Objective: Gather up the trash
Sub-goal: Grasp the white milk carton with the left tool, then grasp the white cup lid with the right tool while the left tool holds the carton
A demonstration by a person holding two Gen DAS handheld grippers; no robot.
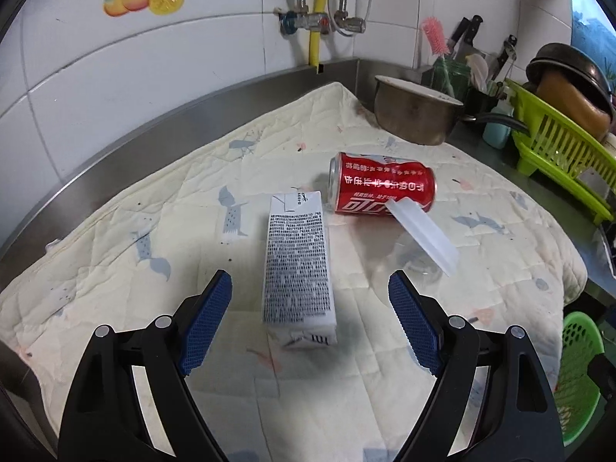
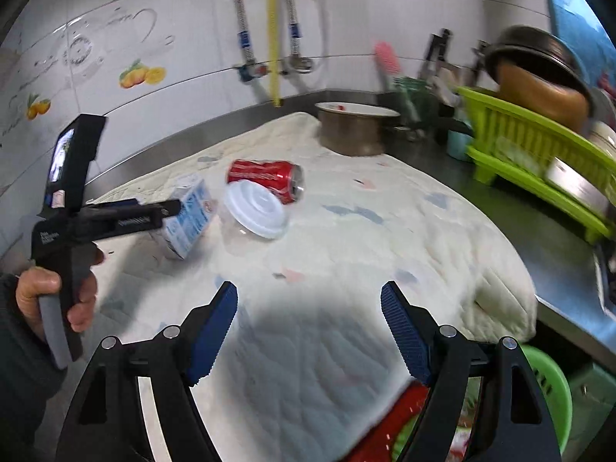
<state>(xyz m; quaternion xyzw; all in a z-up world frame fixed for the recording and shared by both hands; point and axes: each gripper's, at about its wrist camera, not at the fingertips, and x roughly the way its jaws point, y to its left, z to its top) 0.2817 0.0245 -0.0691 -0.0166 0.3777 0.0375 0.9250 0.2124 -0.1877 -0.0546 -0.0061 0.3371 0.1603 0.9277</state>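
The trash is seen on a quilted cloth [image 1: 127,231] that covers the steel counter [image 1: 215,111]: a white carton [image 1: 296,265], a red can [image 1: 381,188] and a clear plastic cup with a white lid [image 1: 423,238]. The carton is laid flat near the middle of the cloth, with its printed side up. The can is laid on its side just behind it, toward the back corner of the counter. The lid is leaned against the can, and the clear cup body under it is hard to make out.

The left gripper [image 1: 310,296] is held open, its blue pads [image 1: 208,319] spread wide on both sides of the near end of the carton, and no contact can be seen. In the right wrist view the left gripper [image 2: 169,210] is seen from the side, just beside the carton [image 2: 190,215], with the person's hand [image 2: 57,296] on its handle.

The right gripper [image 2: 308,315] is also open and is held above the front part of the cloth [image 2: 346,269], well apart from the can [image 2: 269,179] and the lid [image 2: 256,208]. Nothing is between its fingers.

A metal pot [image 1: 415,115] is placed at the back corner of the counter. A green dish rack [image 1: 558,146] is at the right edge, and a green basket [image 2: 546,385] is seen below the front edge.
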